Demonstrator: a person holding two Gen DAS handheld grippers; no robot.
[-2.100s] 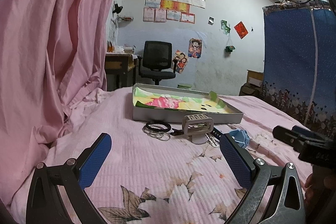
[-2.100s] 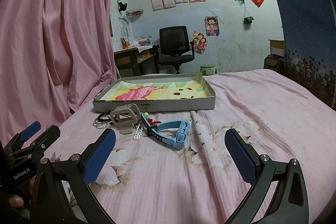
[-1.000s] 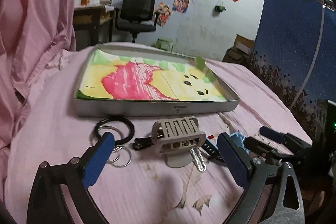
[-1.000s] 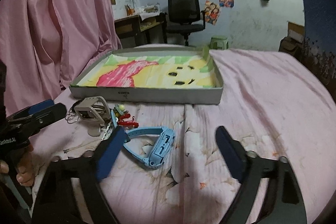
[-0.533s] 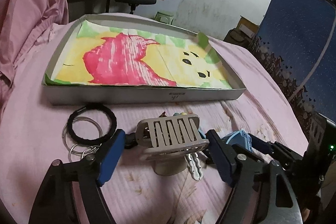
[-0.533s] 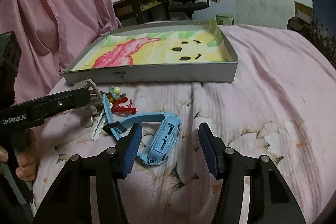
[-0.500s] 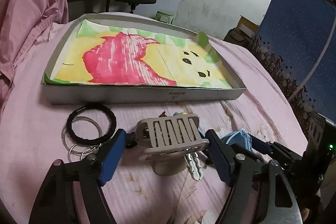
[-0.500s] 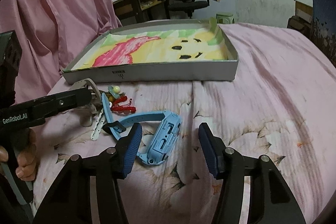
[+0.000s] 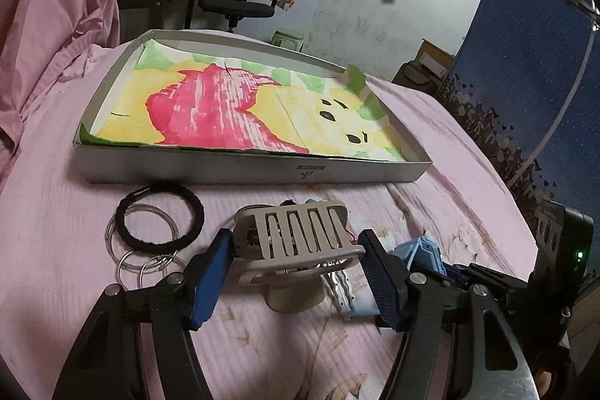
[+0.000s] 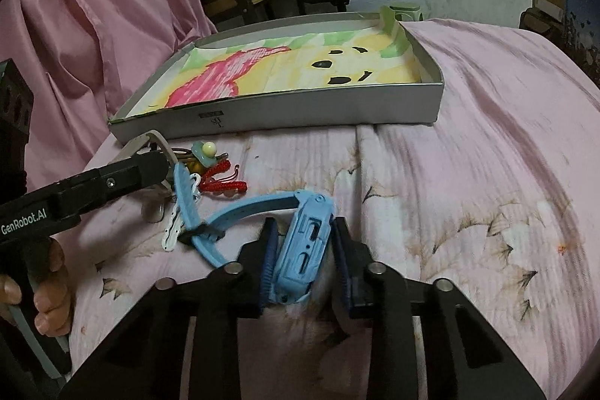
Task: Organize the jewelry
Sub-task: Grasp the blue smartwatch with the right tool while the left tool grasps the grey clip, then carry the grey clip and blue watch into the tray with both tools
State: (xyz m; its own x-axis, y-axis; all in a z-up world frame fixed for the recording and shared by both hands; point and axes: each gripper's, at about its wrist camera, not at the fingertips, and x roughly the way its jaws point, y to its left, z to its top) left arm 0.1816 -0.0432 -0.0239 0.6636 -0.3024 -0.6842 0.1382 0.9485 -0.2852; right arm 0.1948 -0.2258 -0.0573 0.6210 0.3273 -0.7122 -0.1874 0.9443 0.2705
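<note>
A beige hair claw clip (image 9: pixel 300 240) lies on the pink bed sheet in front of a flat grey box (image 9: pixel 247 171) lined with a coloured drawing. My left gripper (image 9: pixel 296 257) straddles the clip, its jaws closing, blue pads touching both ends. Beside it are a black hair tie (image 9: pixel 161 216), clear rings (image 9: pixel 131 265) and a key (image 9: pixel 339 283). My right gripper (image 10: pixel 303 250) is closing on the body of a blue watch (image 10: pixel 305 238), pads against its sides. A red charm (image 10: pixel 221 184) and a bead charm (image 10: pixel 204 150) lie behind the watch strap.
The box (image 10: pixel 281 107) holds only its paper lining. A pink curtain (image 9: pixel 56 6) hangs at the left and a blue fabric wardrobe (image 9: pixel 525 81) stands at the right. A person's hand (image 10: pixel 48 302) holds the left gripper's handle. Bare sheet stretches to the right of the watch.
Both grippers came down and forward onto the pile. The left jaws narrowed around the hair clip. The right jaws went from wide apart to tight on the blue watch.
</note>
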